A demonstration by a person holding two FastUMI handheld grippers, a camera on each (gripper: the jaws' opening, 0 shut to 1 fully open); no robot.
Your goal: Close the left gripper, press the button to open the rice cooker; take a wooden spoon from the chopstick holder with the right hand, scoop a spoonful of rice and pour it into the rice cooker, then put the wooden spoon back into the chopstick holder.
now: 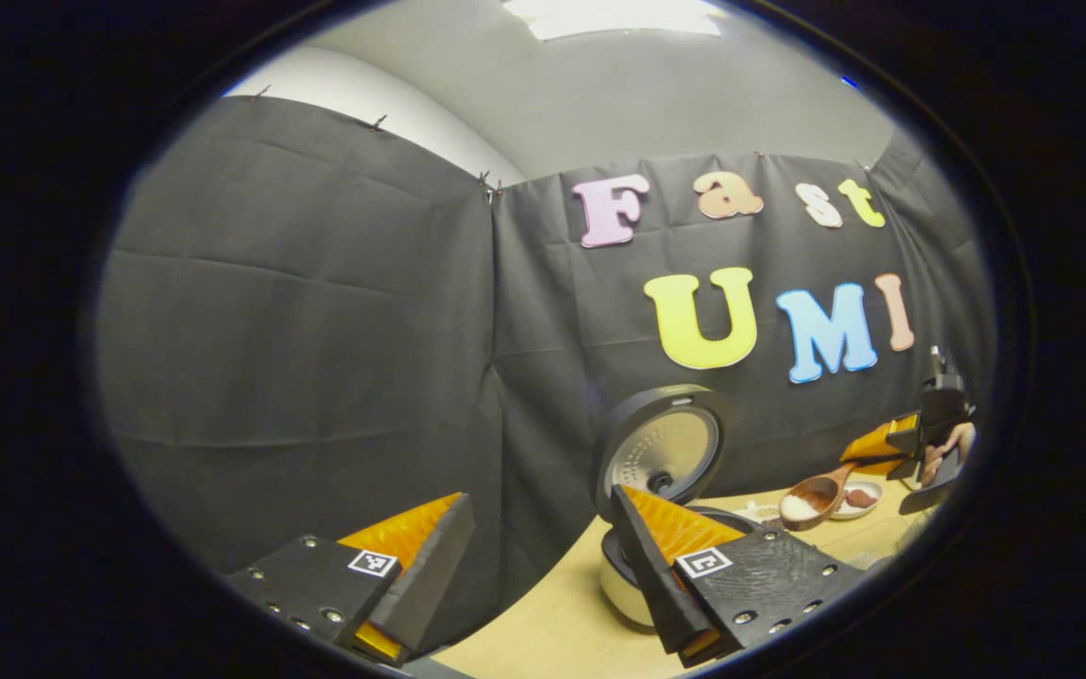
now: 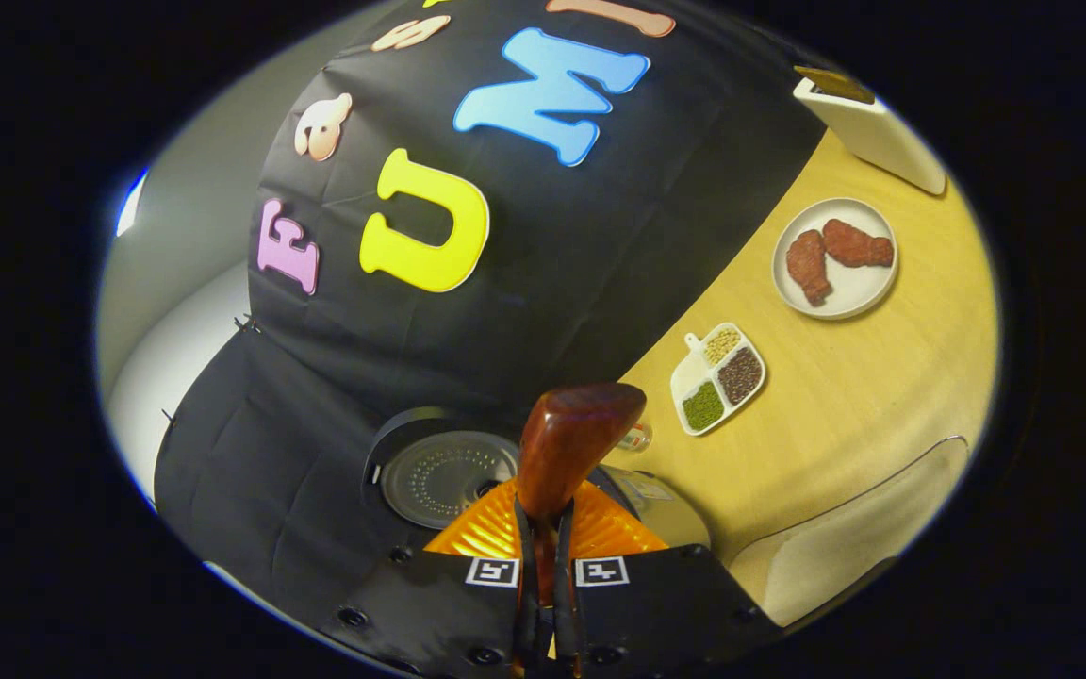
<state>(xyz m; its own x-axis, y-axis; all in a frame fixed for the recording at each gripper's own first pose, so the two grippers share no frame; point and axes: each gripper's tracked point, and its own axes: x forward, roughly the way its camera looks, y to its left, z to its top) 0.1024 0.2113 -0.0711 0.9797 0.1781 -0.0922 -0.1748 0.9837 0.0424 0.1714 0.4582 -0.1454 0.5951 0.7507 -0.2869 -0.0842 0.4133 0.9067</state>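
Right gripper [image 2: 543,566] clenched on wooden spoon [image 2: 569,443], probably rice-loaded; left gripper [image 1: 543,556] released; rice cooker [image 1: 661,453] lid up, frame centre.

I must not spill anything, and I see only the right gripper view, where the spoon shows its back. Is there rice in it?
Observer: Yes. In the left gripper view the wooden spoon carries a white heap of rice in its bowl.
Operator: Is it over the rice cooker already?
Observer: Not yet. It hangs by a small plate, to the side of the open rice cooker.
Operator: And the left gripper?
Observer: The left gripper is open, fingers wide apart, with the cooker ahead of it.
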